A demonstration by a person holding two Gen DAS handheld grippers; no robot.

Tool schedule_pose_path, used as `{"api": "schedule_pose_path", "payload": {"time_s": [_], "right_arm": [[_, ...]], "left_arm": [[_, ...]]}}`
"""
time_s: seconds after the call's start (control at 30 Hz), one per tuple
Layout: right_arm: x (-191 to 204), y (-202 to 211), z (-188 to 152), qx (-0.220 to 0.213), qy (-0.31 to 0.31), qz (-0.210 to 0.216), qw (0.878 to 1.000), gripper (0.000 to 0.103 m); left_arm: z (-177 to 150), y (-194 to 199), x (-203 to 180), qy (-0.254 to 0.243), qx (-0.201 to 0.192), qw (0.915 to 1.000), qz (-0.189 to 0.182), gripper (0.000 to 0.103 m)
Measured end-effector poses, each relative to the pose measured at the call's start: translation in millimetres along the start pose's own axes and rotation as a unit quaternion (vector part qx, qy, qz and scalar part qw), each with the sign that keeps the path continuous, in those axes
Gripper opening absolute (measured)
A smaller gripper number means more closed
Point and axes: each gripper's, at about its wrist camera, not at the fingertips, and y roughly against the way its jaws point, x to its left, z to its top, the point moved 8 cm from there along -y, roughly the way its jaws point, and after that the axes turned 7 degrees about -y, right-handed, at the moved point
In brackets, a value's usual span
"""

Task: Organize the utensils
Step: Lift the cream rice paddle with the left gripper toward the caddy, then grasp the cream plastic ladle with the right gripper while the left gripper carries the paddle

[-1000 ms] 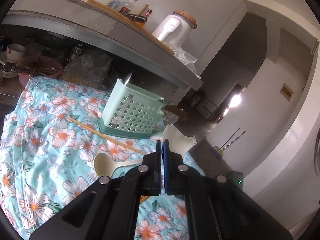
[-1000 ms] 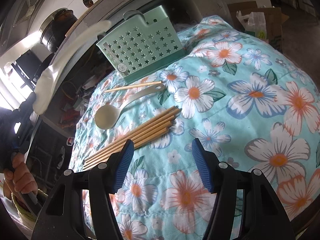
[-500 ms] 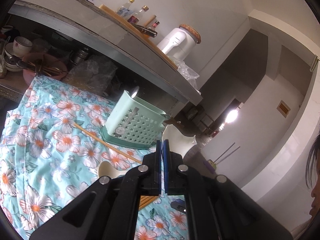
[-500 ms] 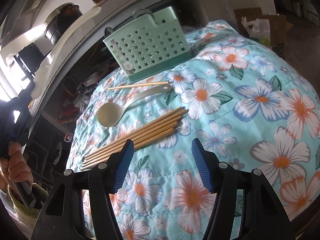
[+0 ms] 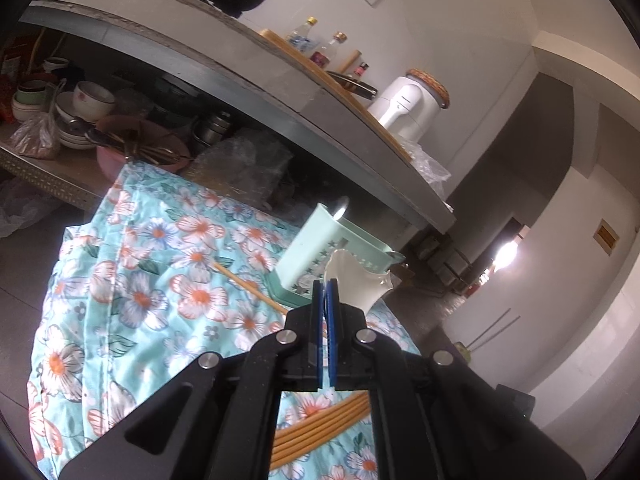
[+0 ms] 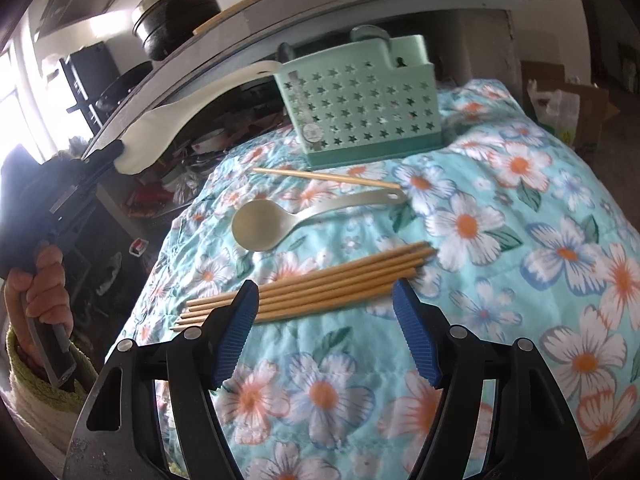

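Note:
A mint green utensil caddy (image 6: 360, 100) (image 5: 304, 248) stands at the far side of the flowered cloth (image 6: 500, 240), with metal utensils (image 6: 368, 34) in it. My left gripper (image 5: 325, 286) is shut on a white paddle spoon (image 5: 356, 280) (image 6: 180, 116), whose tip reaches the caddy's left edge. My right gripper (image 6: 325, 286) hovers low over a bundle of wooden chopsticks (image 6: 320, 284) (image 5: 320, 428); its jaws are opening and the pads touch nothing. A grey metal spoon (image 6: 280, 220) and a single chopstick (image 6: 324, 176) lie between the bundle and the caddy.
Behind the cloth a low shelf holds bowls (image 5: 88, 100) and a pink basin (image 5: 136, 148). The counter above carries bottles (image 5: 332, 48), a white appliance (image 5: 408, 108) and a dark pot (image 6: 176, 12). A cardboard box (image 6: 572, 104) sits on the floor at the right.
The left gripper has carried the white paddle spoon closer to the caddy. The right gripper has moved in over the chopstick bundle and its jaws have widened.

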Motion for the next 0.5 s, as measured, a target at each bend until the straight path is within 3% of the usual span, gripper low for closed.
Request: {"api": "schedule_pose_path", "payload": {"time_s": [0.27, 0.5], "right_arm": [[63, -52, 12, 0.023, 0.091, -0.004, 0.996, 0.063], [99, -112, 8, 0.034, 0.205, -0.093, 0.974, 0.051]], "left_arm": [[5, 8, 36, 0.03, -0.017, 0.9989, 0.031, 0.001], [11, 18, 69, 0.039, -0.033, 0.9964, 0.068, 0.001]]}}
